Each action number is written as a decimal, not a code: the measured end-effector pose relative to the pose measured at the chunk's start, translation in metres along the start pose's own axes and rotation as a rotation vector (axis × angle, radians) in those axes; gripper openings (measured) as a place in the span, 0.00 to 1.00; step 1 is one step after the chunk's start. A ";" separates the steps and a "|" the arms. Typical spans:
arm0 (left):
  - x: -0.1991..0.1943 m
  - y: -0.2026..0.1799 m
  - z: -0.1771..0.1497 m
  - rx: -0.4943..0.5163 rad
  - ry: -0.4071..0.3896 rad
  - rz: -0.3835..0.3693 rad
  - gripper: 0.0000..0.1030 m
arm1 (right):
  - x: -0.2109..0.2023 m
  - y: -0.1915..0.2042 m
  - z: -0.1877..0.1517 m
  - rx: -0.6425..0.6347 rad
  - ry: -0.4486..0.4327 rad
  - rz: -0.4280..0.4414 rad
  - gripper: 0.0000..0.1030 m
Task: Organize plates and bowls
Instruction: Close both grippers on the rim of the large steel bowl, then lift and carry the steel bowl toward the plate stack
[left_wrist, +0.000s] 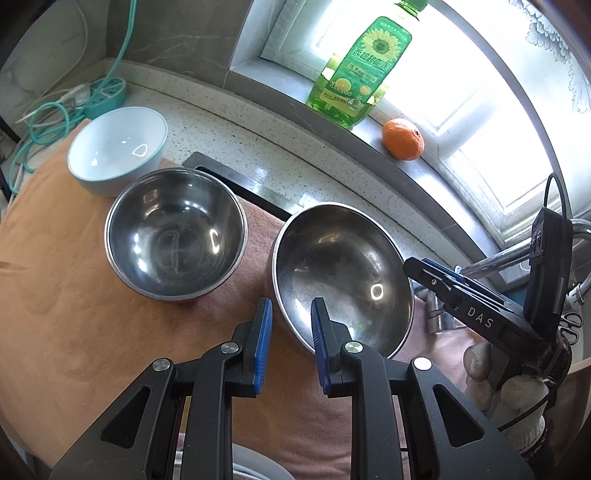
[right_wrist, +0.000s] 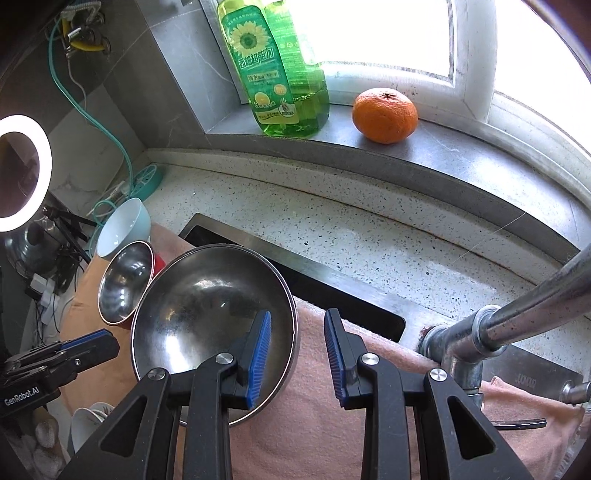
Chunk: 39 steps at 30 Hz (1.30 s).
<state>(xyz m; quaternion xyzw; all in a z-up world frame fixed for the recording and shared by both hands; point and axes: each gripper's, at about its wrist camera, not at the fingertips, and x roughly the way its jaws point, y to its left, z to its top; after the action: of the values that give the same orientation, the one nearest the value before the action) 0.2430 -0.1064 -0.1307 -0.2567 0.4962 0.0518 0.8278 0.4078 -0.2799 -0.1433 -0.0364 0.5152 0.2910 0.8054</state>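
3 bowls sit separately on the orange towel (left_wrist: 74, 295) over the tabletop: a white bowl (left_wrist: 118, 147), a deep steel bowl (left_wrist: 176, 232) and a wide steel bowl (left_wrist: 341, 277), none nested, so stacking looks barely begun. The left gripper (left_wrist: 290, 347) and right gripper (right_wrist: 297, 354) hover with jaws apart, each straddling the wide bowl's rim without clamping it.

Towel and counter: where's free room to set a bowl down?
Free: speckled counter between the sink edge and windowsill; towel left of the near steel bowl. Crowded: far steel bowl and white bowl sit close together.
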 end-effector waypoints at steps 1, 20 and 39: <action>0.002 0.000 0.000 0.000 0.004 0.003 0.19 | 0.002 0.000 0.001 -0.002 0.004 0.000 0.26; 0.017 0.002 0.002 0.017 0.040 -0.003 0.14 | 0.024 0.003 0.002 -0.024 0.066 -0.002 0.20; 0.009 0.000 -0.003 0.053 0.030 0.012 0.11 | 0.024 0.007 -0.006 -0.024 0.082 -0.001 0.08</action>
<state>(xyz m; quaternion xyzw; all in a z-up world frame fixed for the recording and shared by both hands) 0.2454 -0.1093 -0.1389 -0.2322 0.5113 0.0398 0.8265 0.4064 -0.2661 -0.1649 -0.0580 0.5442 0.2951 0.7832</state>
